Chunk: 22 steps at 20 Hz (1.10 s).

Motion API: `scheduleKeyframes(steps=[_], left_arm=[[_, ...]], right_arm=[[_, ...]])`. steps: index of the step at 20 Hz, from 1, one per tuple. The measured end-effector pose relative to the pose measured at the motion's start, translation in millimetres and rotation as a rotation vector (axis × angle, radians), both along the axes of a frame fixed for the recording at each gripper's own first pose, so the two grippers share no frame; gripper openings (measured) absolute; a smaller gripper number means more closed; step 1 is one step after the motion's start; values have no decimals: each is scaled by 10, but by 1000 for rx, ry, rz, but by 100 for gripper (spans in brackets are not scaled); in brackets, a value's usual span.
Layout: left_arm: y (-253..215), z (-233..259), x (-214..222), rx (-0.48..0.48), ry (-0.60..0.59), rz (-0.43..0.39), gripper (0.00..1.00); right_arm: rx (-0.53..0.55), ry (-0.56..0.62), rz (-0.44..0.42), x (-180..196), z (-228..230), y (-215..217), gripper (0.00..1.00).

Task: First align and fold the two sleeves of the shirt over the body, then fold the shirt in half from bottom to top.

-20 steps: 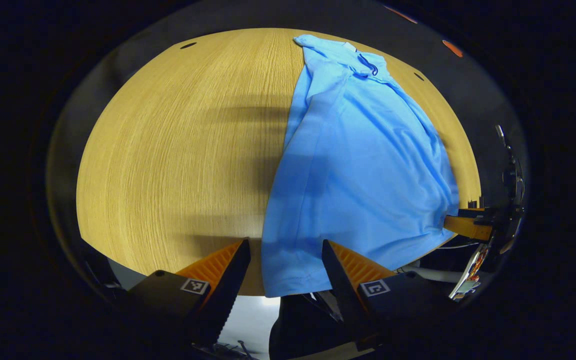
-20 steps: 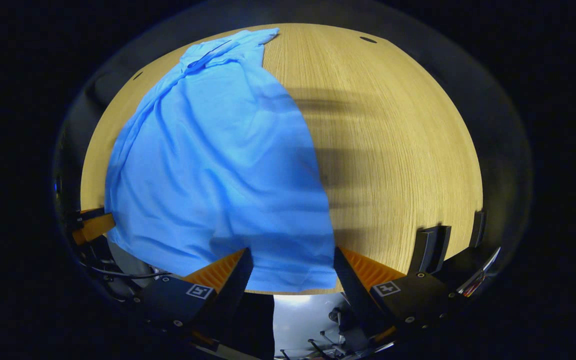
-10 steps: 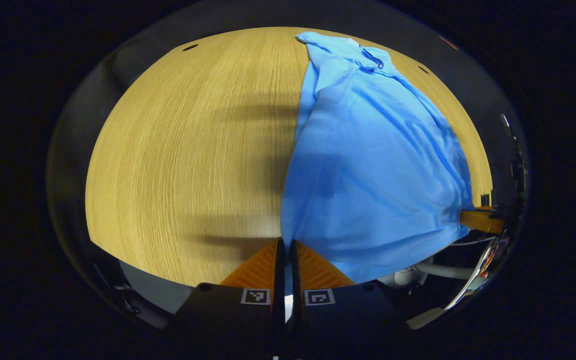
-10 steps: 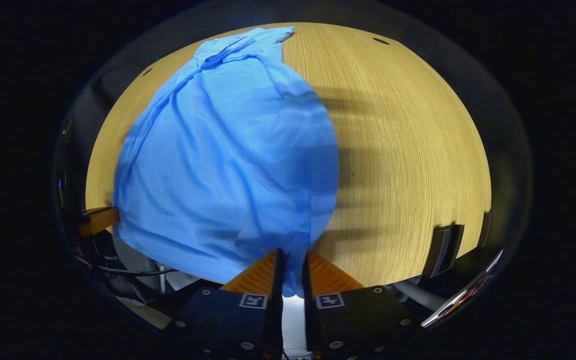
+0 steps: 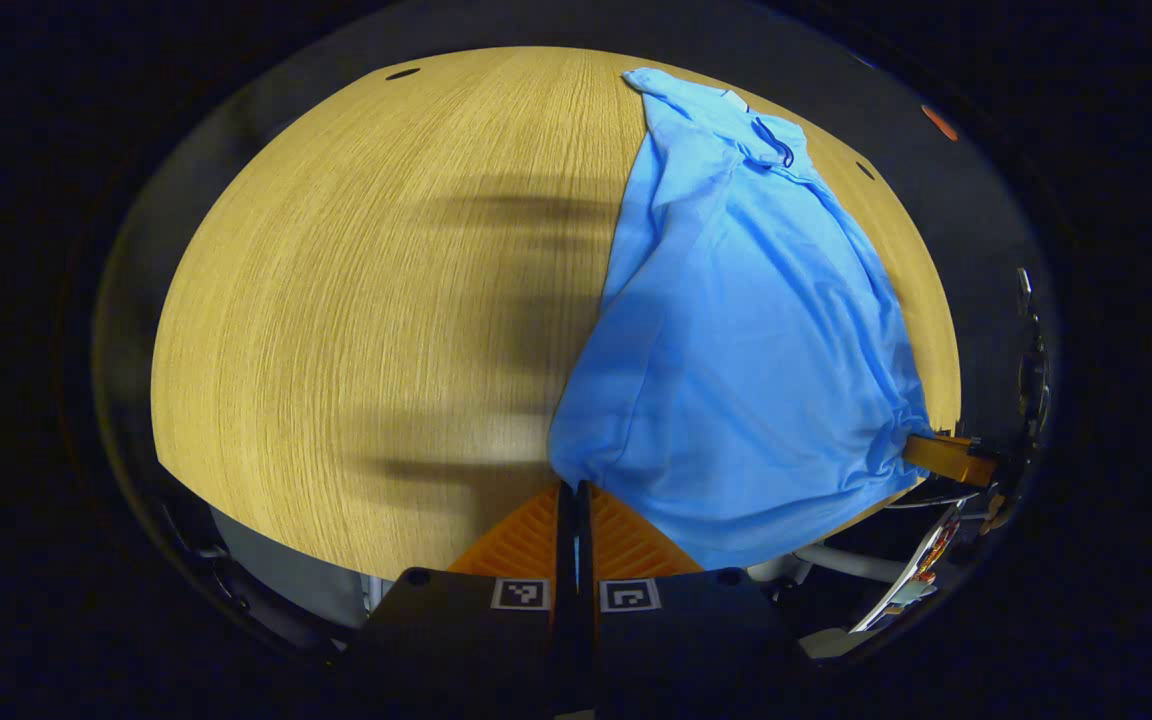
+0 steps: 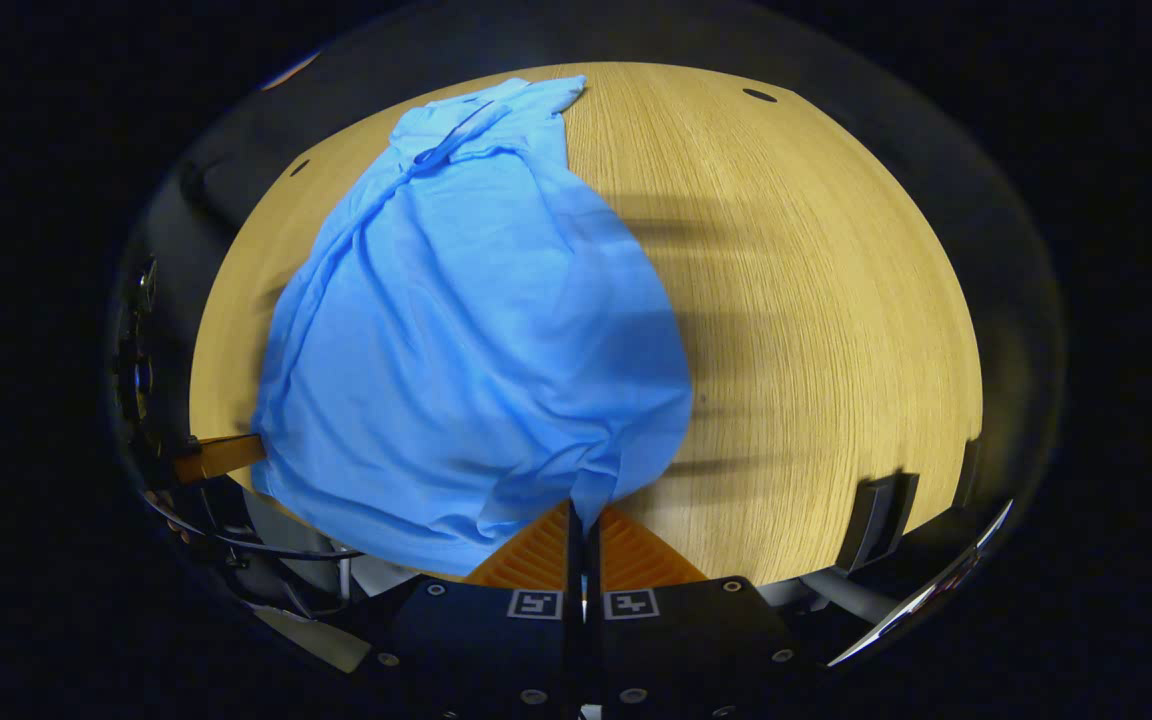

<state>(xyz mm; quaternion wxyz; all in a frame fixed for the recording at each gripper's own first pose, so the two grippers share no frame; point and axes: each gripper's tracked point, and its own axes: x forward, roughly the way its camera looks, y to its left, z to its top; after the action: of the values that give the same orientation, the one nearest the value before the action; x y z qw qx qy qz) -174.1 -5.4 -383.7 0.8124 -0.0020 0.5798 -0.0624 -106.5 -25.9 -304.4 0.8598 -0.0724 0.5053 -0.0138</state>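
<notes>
A light blue polo shirt (image 5: 746,330) lies lengthwise on the wooden table (image 5: 356,300), collar at the far end, sleeves folded in over the body. My left gripper (image 5: 568,487) is shut on the shirt's bottom-left hem corner at the near table edge. In the right gripper view the same shirt (image 6: 476,330) runs away from me, and my right gripper (image 6: 581,508) is shut on the bottom-right hem corner. The hem between the two corners sags over the table edge. Each view shows the other gripper (image 5: 946,457) (image 6: 221,455) at the opposite hem corner.
The round wooden table (image 6: 816,330) has small dark holes (image 5: 401,74) near its far rim. A dark bracket (image 6: 876,505) stands at the near right edge in the right gripper view. Cables and gear hang below the table edge (image 6: 266,540).
Both grippers went from open around the hem to shut on its corners. The hem corners have since been drawn up slightly, bunching the cloth at the fingertips.
</notes>
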Motion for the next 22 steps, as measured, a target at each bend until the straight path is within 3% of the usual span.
scheduleKeyframes(steps=[22], left_arm=[[-443, 1206, 2246, -50, -249, 10, 5]], right_arm=[[43, -244, 102, 2002, 1611, 322, 1]])
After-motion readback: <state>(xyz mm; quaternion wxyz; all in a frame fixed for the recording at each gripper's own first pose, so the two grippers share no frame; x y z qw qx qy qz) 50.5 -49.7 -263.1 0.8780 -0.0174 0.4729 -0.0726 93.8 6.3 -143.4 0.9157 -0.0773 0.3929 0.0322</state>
